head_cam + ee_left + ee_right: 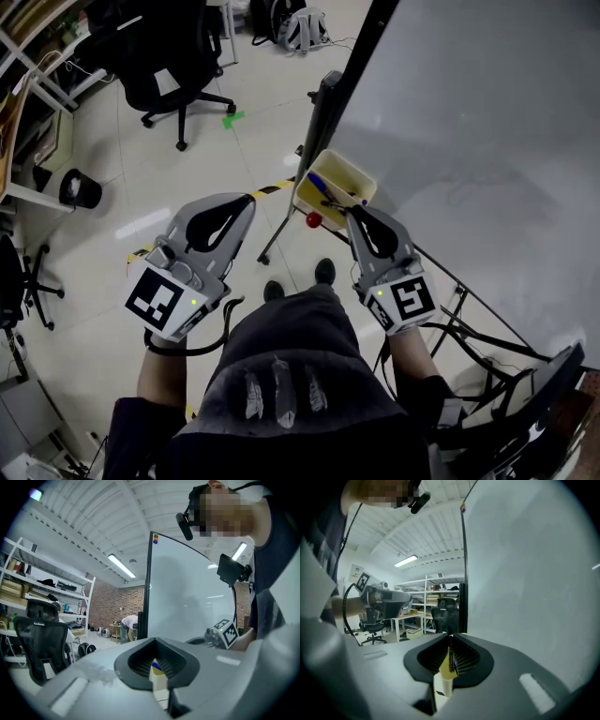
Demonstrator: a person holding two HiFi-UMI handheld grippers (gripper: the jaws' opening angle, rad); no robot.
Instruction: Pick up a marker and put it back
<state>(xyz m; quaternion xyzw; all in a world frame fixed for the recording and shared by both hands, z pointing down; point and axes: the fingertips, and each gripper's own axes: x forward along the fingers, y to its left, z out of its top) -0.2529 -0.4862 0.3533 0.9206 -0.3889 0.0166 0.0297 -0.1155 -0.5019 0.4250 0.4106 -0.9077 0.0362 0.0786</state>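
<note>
Yellow tray (356, 171) on the whiteboard stand, just ahead of right gripper (352, 210) tips; blue marker (319, 185) sticks up out of it.

My right claw (451, 637) pinches a dark marker (451, 660), too dim and thin for me to tell its colour or cap. I cannot tell where its lower end stops against the yellow box (443, 682) just below my tips. In the head view my claw's own body covers that marker. Through my left claw (154, 640), the jaw housing masks most of the box ahead, and only the tip of a blue marker (156, 666) shows. The person (127, 625) bent over far beyond is too small to make out.
</note>
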